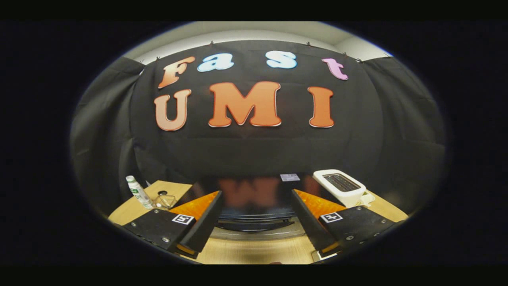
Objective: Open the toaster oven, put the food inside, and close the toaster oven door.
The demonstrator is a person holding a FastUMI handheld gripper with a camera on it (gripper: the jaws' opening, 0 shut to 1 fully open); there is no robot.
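Gripper view — jaws apart, empty (toaster oven [254, 198] between)

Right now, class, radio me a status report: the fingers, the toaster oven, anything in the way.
Gripper open, fingers holding nothing. Toaster oven just ahead between them, door shut, handle untouched. White toaster and bottle off to the sides, nothing blocking.

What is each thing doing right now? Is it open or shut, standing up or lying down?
Gripper: jaws open, nothing between them, held in front of the toaster oven.
Toaster oven: door shut, handle facing the jaws.
White toaster: upright, its top slot looks empty.
Bottle: standing, leaning a little, cap on.
Small glass container: upright beside the bottle; contents too small to tell.
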